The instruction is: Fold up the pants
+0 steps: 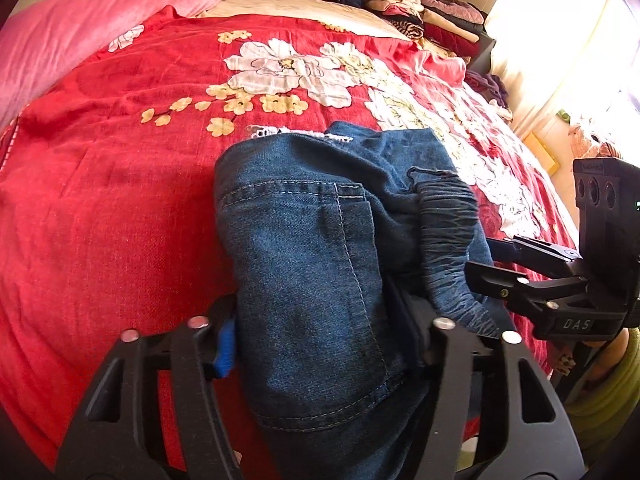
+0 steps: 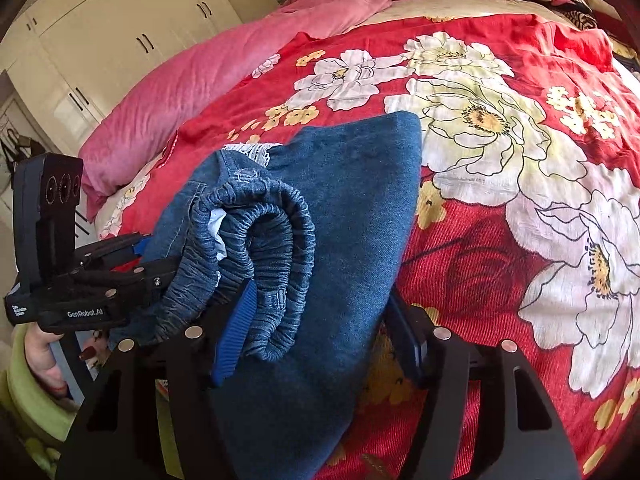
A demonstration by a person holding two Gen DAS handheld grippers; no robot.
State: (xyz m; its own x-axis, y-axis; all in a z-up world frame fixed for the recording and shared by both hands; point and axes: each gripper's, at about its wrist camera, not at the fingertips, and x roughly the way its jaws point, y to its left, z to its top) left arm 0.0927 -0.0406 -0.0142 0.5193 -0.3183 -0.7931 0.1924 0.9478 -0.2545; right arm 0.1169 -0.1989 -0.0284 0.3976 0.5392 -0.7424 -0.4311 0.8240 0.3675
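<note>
Folded blue denim pants (image 1: 312,240) lie on the red floral bedspread (image 1: 120,160), back pocket up and elastic waistband (image 1: 448,232) bunched at the right. My left gripper (image 1: 316,336) is shut on the near end of the bundle, the denim filling the gap between its pads. In the right wrist view the same pants (image 2: 352,184) show a curled waistband (image 2: 272,248). My right gripper (image 2: 320,340) is shut on that side, its blue pad (image 2: 236,332) against the elastic. Each gripper shows in the other's view: the right gripper (image 1: 492,264) at the waistband, the left gripper (image 2: 148,256) at the far side.
A pink quilt (image 2: 200,80) lies bunched along the bed's far left. Folded clothes (image 1: 420,12) are stacked at the head of the bed by a bright window. Cream wardrobes (image 2: 120,40) stand beyond the bed. A hand (image 2: 40,356) in a green sleeve holds the left gripper.
</note>
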